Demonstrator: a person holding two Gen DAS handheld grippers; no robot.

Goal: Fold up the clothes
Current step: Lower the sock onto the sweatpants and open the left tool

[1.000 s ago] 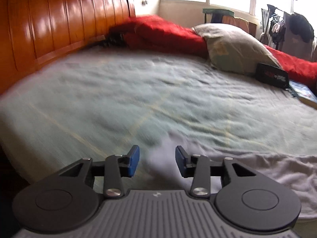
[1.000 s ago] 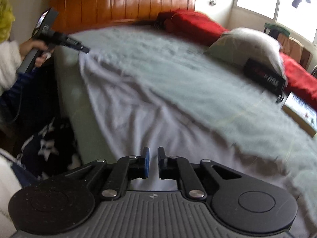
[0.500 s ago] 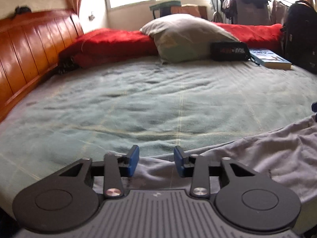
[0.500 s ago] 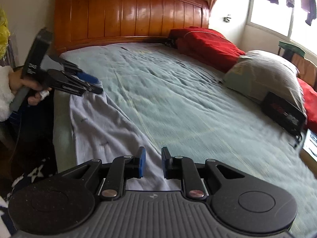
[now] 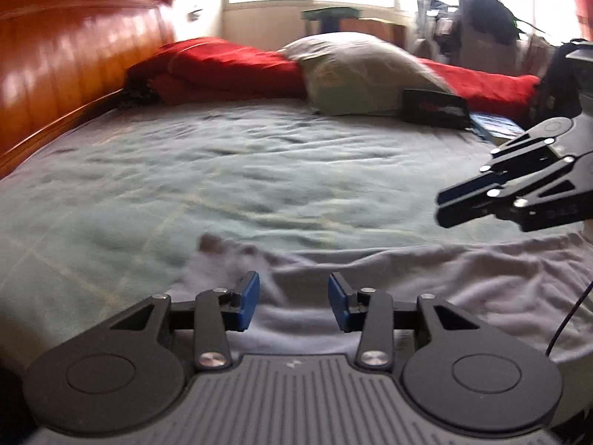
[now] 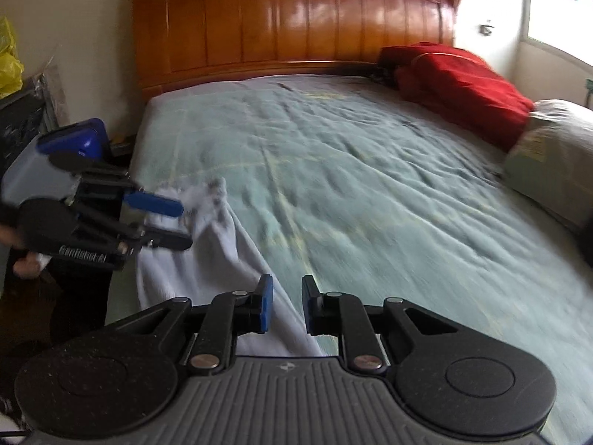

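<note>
A pale lavender garment (image 5: 407, 270) lies wrinkled along the near edge of the bed, part of it hanging over the side (image 6: 222, 259). My left gripper (image 5: 294, 298) is open just above it, with cloth showing below the gap. In the right wrist view the left gripper (image 6: 178, 222) has its fingers apart next to a bunched-up corner of the garment. My right gripper (image 6: 287, 304) is open by a narrow gap over the cloth. From the left wrist view the right gripper (image 5: 444, 205) hovers above the garment's far right part with nothing between its fingers.
The grey-green bed sheet (image 5: 259, 170) stretches back to a wooden headboard (image 6: 296, 18). Along the far side lie a red blanket (image 5: 229, 63), a pillow (image 5: 363, 70), a black case (image 5: 433, 109) and a book (image 5: 493, 126). A hand (image 6: 26, 267) holds the left gripper's handle.
The right gripper has come into the left wrist view from the right. The garment's corner by the left gripper has bunched up. The right gripper's gap is wider than a second ago.
</note>
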